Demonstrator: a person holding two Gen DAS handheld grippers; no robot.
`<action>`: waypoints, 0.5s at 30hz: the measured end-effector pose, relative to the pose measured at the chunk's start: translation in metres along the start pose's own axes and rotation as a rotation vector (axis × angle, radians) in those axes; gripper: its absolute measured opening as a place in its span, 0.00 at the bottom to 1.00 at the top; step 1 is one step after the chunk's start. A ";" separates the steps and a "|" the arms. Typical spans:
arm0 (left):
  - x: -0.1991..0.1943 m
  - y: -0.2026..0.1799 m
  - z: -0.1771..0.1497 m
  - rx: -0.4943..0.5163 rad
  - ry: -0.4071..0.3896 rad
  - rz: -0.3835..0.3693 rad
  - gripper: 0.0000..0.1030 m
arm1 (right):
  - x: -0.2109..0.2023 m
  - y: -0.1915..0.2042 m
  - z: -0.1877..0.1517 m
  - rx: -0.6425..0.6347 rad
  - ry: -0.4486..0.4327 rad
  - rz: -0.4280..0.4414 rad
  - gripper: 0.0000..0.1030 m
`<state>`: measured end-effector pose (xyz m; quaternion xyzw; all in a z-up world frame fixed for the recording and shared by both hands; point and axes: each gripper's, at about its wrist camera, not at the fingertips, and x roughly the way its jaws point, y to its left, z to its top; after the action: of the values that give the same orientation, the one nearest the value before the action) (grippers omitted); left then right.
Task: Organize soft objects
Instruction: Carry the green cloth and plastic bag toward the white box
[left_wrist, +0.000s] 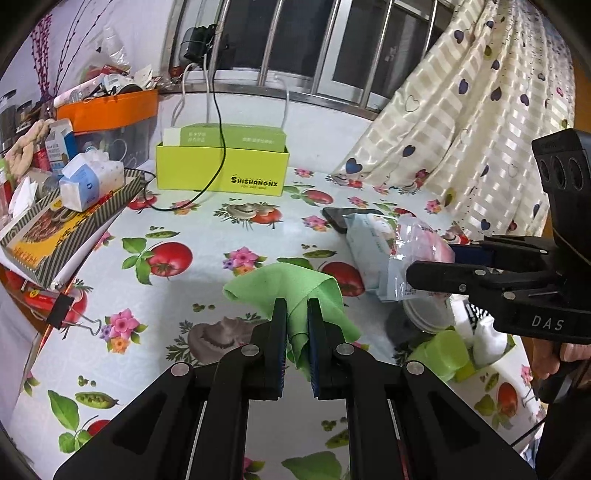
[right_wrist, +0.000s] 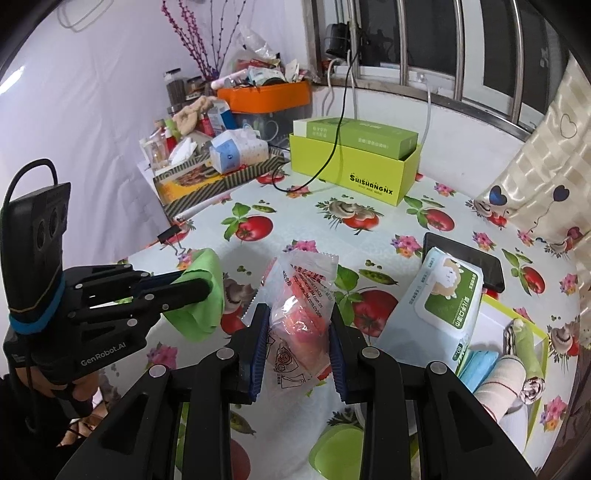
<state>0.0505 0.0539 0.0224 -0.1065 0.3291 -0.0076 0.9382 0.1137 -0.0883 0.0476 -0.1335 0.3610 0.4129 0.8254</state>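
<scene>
Left hand-held gripper (left_wrist: 297, 306) clamps green cloth (left_wrist: 295, 284) (table's middle open).

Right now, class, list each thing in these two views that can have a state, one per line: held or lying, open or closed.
left gripper: shut on the green cloth
green cloth: held, bunched, hanging off the table
right gripper: shut on the clear packet
clear packet: held, sealed, pink item inside
wet wipes pack: flap closed, propped on the phone
phone: lying flat, screen dark
yellow-green box: open, green carton inside
</scene>
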 end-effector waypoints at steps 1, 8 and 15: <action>0.000 -0.001 0.000 0.001 0.000 -0.001 0.10 | -0.001 -0.001 -0.001 0.000 -0.003 -0.001 0.28; -0.001 -0.011 0.003 0.018 -0.002 -0.008 0.10 | -0.014 -0.005 -0.007 0.017 -0.032 -0.002 0.28; 0.001 -0.029 0.008 0.047 -0.001 -0.031 0.10 | -0.028 -0.017 -0.018 0.049 -0.057 -0.009 0.28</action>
<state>0.0576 0.0273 0.0341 -0.0893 0.3267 -0.0300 0.9404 0.1068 -0.1245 0.0540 -0.1032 0.3466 0.4038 0.8403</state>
